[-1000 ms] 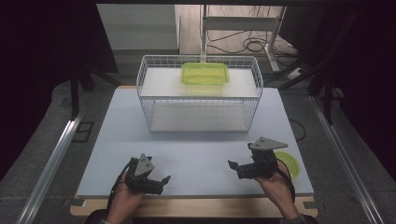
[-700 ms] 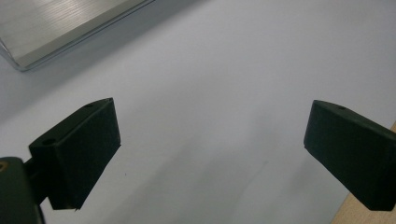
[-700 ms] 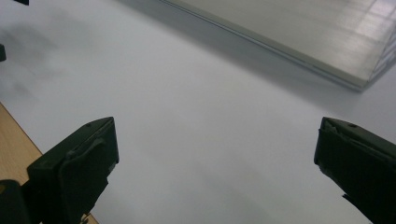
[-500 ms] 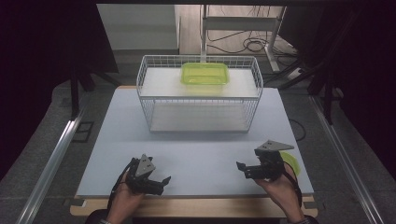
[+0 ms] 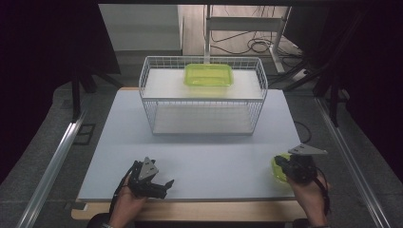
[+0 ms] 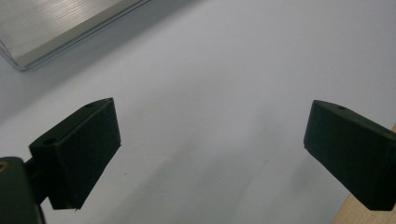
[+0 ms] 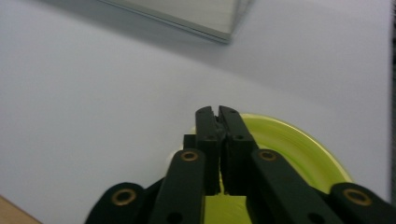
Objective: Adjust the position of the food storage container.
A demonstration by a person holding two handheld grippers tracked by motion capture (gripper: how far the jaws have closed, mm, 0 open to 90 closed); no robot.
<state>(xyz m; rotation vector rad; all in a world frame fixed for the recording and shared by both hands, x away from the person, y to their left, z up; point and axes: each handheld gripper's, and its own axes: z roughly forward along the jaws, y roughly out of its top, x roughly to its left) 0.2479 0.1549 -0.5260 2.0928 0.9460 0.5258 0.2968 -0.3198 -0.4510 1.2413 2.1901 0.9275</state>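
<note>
Lime-green plastic marked two items in the high view: a round plate [image 5: 279, 167] at the bench's [image 5: 199, 156] right front edge, just beneath the right claw [image 5: 285, 164], and a tub [image 5: 208, 74] on the wire rack's [image 5: 202, 97] upper shelf. Left claw [image 5: 161, 186] rested near the front edge. Left gripper view: jaws stood wide apart over bare bench. Right gripper view: jaws had just closed together above the plate [image 7: 299, 144]; whether its rim was pinched could not be told.
</note>
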